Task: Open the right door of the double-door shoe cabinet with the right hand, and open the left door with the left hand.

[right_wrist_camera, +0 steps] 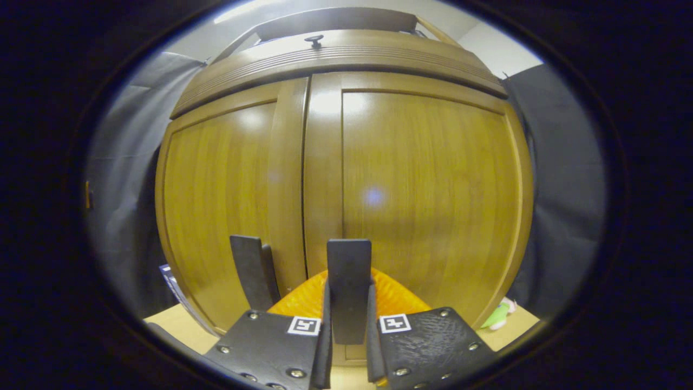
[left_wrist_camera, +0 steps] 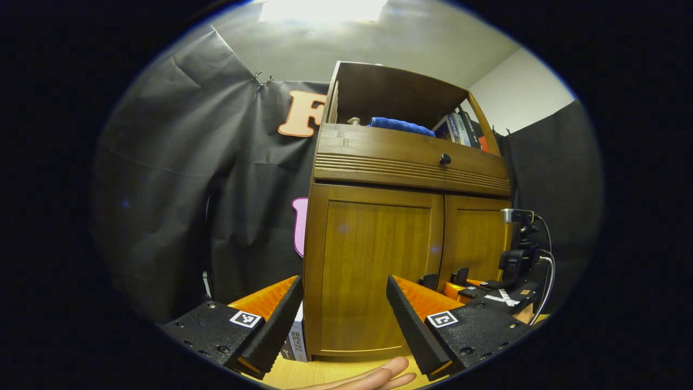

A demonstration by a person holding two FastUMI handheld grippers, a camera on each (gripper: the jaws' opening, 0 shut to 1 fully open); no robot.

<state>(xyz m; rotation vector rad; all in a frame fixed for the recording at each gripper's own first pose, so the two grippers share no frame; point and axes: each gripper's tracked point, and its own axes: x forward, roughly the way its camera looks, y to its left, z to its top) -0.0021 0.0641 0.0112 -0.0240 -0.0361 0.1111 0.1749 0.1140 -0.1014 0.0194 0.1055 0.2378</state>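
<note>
My left gripper (left_wrist_camera: 344,319) hangs before the left door (left_wrist_camera: 373,271) of the shoe cabinet (left_wrist_camera: 406,179), fingers spread wide, a little way off it. My right gripper (right_wrist_camera: 346,330) sits close against the right door (right_wrist_camera: 427,189), near the seam between the two doors, its fingers clamped on a flat upright handle (right_wrist_camera: 349,281); a second such handle (right_wrist_camera: 250,271) stands to its left on the other door. Above the doors runs a drawer (left_wrist_camera: 411,157) with a knob (left_wrist_camera: 445,158). On the shelf over it lie a cloth (left_wrist_camera: 400,125) at left and books (left_wrist_camera: 460,130) at right. The cabinet stands on a table (left_wrist_camera: 325,374).
</note>
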